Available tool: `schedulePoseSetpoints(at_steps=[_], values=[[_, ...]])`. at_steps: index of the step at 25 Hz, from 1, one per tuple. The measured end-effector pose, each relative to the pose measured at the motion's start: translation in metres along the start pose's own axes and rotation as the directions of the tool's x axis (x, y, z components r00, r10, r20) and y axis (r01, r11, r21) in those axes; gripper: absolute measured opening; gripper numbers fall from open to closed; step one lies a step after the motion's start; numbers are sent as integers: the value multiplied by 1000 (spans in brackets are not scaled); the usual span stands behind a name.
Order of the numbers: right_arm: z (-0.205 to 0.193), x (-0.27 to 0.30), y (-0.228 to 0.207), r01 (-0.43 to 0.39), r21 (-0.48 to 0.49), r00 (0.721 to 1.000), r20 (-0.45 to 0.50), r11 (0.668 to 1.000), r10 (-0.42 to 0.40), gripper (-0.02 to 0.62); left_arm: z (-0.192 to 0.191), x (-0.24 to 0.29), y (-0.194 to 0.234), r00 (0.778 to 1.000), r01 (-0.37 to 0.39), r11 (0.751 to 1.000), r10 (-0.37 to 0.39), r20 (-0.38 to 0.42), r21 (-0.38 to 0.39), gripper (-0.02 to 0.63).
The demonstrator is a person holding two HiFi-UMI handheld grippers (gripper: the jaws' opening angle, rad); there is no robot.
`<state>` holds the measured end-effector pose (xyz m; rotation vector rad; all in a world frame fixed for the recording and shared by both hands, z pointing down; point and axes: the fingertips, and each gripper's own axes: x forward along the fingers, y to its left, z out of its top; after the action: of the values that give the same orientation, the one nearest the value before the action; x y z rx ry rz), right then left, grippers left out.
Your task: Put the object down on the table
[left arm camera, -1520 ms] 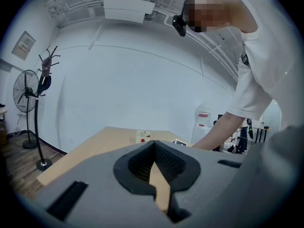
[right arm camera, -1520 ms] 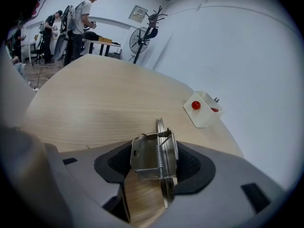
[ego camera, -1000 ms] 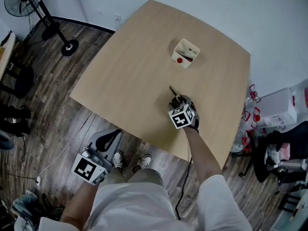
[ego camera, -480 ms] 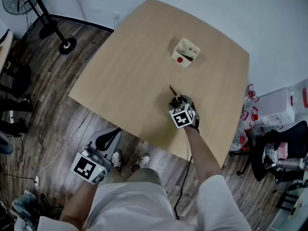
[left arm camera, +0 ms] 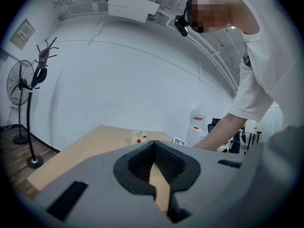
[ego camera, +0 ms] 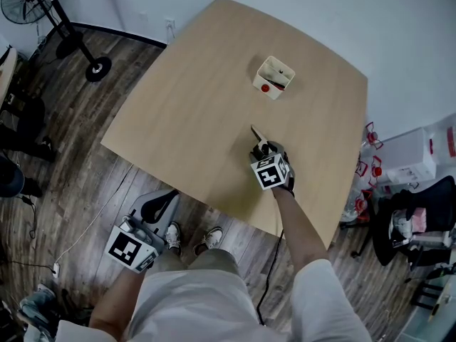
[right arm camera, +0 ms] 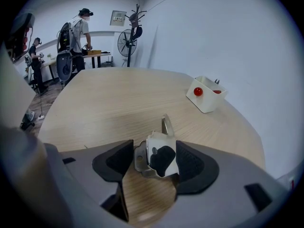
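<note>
Left gripper [ego camera: 160,204] hangs off the surface [ego camera: 192,98] edge, clenched on nothing (pads meet at the tips). Right gripper [ego camera: 262,148] is low over the surface, grasping a shiny metal object [right arm camera: 159,151]. White box [ego camera: 274,77] sits well beyond.

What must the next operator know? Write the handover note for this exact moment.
Left claw: shut, empty, low beside the person's legs, off the table.
Right claw: down at the light wooden table, shut on the shiny silver metal piece, whose narrow tip looks to touch the wood.
Small white open box with a red dot: farther back, apart from both claws.
Done: the piece is down at the tabletop.
Left: open the Right claw and lift clear.
</note>
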<state>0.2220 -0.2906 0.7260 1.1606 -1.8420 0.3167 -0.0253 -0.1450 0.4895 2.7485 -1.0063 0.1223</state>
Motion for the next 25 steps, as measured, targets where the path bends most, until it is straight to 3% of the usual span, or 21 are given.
schedulePoseSetpoints(at_steps=[7, 14, 20, 25], values=[[3, -15, -1, 18, 19, 1000, 22, 1000, -19, 259, 0, 2, -1, 1000, 23, 1000, -23, 5, 0, 5], [-2, -61, 2, 73, 73, 994, 73, 995, -78, 259, 11, 8, -12, 994, 102, 995, -103, 27, 22, 5], [-15, -113, 5, 124, 174, 983, 114, 977, -145, 253, 25, 4, -18, 985, 165, 985, -168, 43, 58, 5], [-37, -148, 19, 114, 295, 979, 126, 949, -157, 190, 34, -2, -17, 978, 196, 978, -200, 55, 78, 5]])
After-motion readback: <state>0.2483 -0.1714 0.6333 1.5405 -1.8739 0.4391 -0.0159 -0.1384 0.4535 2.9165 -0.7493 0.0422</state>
